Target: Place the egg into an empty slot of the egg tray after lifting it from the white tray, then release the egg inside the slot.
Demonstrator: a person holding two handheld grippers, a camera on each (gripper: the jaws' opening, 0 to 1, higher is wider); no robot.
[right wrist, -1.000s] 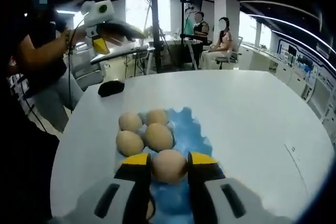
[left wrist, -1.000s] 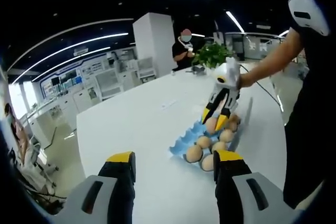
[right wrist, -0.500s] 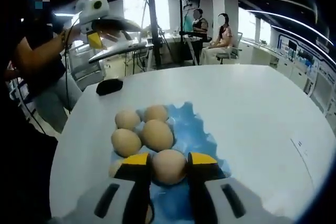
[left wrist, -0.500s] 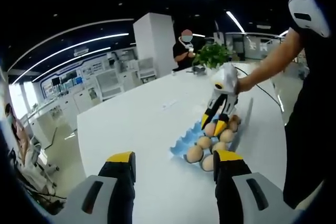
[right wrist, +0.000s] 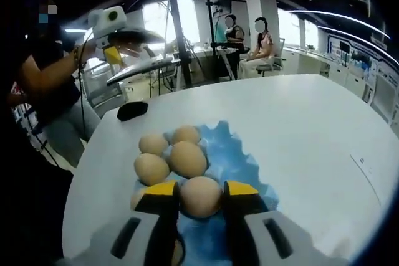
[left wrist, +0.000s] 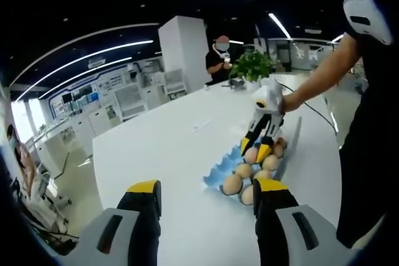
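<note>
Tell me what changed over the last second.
In the left gripper view the right tongs, shut on the egg, sank a little lower toward the blue egg tray. The grip did not change. The other eggs stayed in their slots, and the left tongs stayed open above the white table.

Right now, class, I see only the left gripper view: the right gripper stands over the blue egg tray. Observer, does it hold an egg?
Observer: Yes. The right gripper is shut on an egg.
Operator: Where is the tray bare?
Observer: In the right gripper view, the blue egg tray is bare to the right of the four eggs beyond the jaws.
Operator: Anything else on the table?
Observer: A black object lies near the far edge of the table.
</note>
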